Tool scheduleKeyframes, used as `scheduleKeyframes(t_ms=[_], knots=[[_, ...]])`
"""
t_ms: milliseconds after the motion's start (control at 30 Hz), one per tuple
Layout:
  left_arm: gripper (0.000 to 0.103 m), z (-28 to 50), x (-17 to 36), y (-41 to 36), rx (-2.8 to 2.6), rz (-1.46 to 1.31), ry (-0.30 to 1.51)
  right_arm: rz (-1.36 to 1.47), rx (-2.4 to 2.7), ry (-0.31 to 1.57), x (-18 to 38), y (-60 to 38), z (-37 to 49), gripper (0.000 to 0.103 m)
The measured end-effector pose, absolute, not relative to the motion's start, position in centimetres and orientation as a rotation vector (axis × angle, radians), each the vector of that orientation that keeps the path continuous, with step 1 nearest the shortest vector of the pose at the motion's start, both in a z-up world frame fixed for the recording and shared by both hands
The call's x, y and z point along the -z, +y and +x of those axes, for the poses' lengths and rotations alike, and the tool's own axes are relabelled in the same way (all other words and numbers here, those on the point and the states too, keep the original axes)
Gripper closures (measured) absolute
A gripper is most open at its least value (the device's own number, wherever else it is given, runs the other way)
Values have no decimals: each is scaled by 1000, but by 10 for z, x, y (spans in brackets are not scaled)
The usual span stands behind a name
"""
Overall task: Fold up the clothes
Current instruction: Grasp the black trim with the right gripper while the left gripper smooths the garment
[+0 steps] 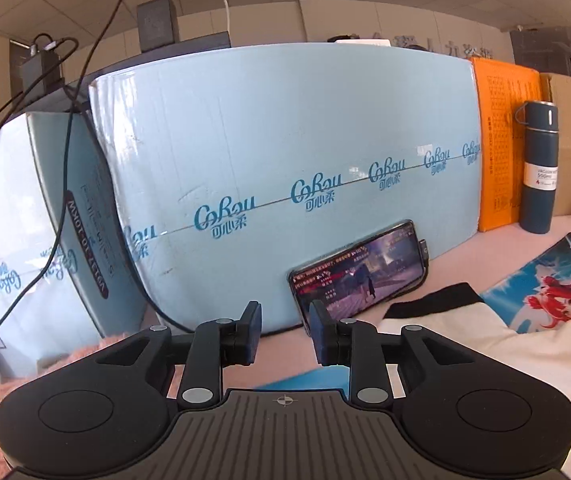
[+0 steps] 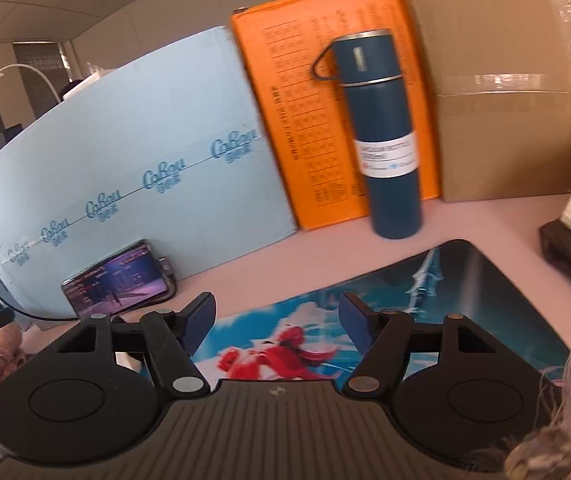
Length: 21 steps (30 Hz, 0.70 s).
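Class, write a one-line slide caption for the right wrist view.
Open right gripper hovers empty over a picture mat, facing a blue flask, orange box and propped phone.

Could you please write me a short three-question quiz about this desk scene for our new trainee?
1. True or false: the phone lies flat on the desk.
2. What stands in front of the orange box: A) a mug, B) a dark blue flask, C) a lamp?
3. Is either gripper holding cloth?

Key: 1. False; it leans against the light blue box. 2. B. 3. No; left gripper and right gripper are open and empty.
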<state>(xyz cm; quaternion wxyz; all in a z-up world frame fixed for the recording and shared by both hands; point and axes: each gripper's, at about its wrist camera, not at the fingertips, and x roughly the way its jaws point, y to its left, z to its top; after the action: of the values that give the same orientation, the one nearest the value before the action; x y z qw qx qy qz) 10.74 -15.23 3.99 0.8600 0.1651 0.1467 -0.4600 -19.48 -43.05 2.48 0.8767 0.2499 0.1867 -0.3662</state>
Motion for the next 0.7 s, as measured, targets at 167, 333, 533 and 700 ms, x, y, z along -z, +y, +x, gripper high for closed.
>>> scheduleKeyframes(t_ms=[167,333,533,700], knots=[[36,65,-31,-112,1058,330,312,555,876,493,4,-445,-236,37],[36,49,-14,-97,1023,384,371,525,893,542,28,-442,-227,38],[36,78,0,-85,922,310,486,377,885,580,34,-431,-206,88],[36,107,7,-113,876,272,574,289,920,578,38,-428,-197,96]])
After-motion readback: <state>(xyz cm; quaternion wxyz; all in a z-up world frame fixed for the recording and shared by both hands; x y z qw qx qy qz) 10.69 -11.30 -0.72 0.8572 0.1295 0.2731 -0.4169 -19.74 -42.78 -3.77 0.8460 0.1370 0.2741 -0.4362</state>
